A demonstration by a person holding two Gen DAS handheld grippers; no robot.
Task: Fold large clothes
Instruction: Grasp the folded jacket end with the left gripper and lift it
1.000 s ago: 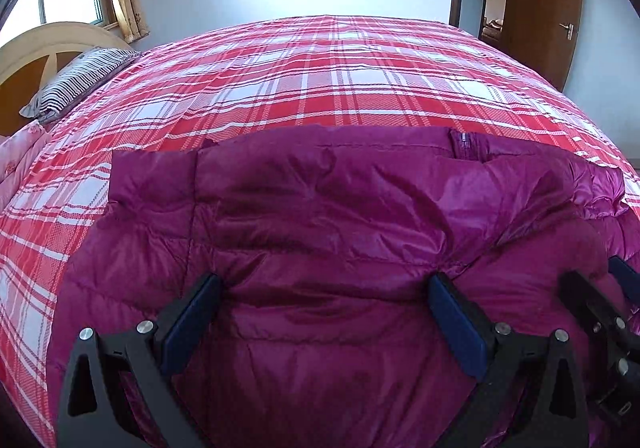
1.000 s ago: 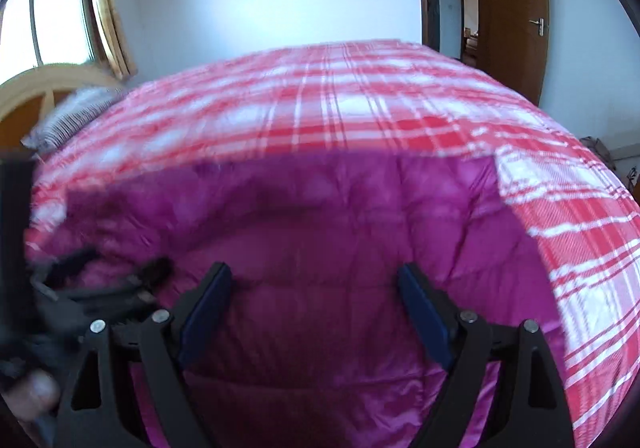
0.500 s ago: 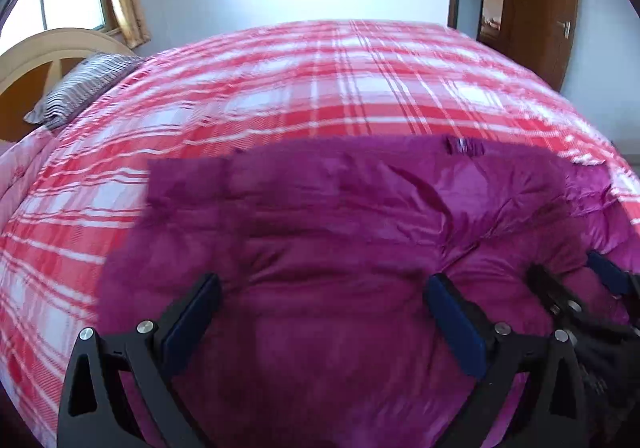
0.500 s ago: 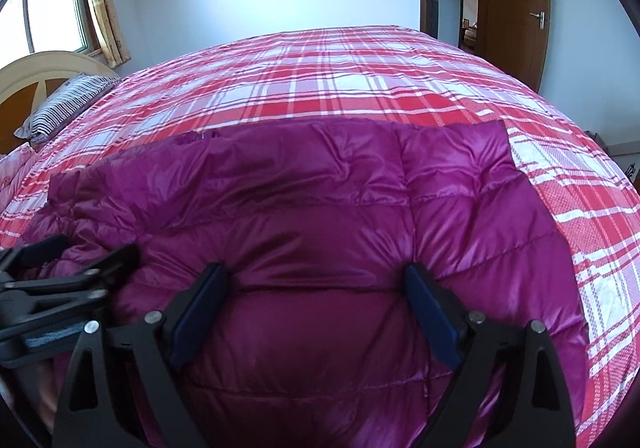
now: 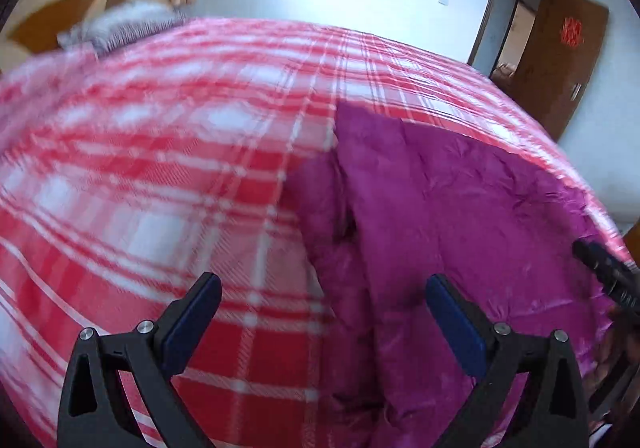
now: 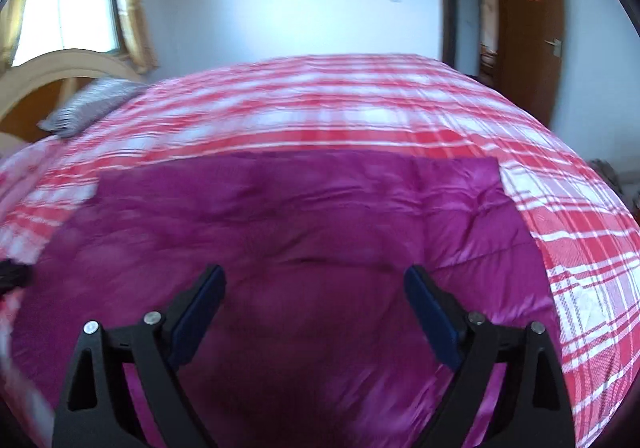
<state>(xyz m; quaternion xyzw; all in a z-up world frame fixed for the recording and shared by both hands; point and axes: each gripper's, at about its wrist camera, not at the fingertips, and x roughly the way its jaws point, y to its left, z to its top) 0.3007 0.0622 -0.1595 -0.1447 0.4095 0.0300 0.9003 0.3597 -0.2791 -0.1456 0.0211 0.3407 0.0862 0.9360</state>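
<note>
A magenta puffer jacket (image 6: 304, 232) lies spread flat on the red and white plaid bedspread (image 6: 320, 108). My right gripper (image 6: 314, 288) hovers open over the jacket's middle, nothing between its blue pads. In the left wrist view the jacket (image 5: 460, 216) fills the right half, its left edge folded over. My left gripper (image 5: 322, 300) is open and straddles that left edge, one finger (image 5: 192, 312) over bare bedspread (image 5: 140, 168), the other over the jacket. The right gripper's tip (image 5: 604, 272) shows at the far right edge of that view.
A striped pillow (image 6: 92, 108) lies by the curved wooden headboard (image 6: 52, 76) at the far left, under a curtained window (image 6: 68, 4). A brown door (image 6: 532, 24) stands open at the far right. Plaid bedspread stretches beyond and left of the jacket.
My left gripper has swung left, off the jacket's middle to its left edge, and rolled. The right gripper has shifted only slightly over the jacket. Both stay open.
</note>
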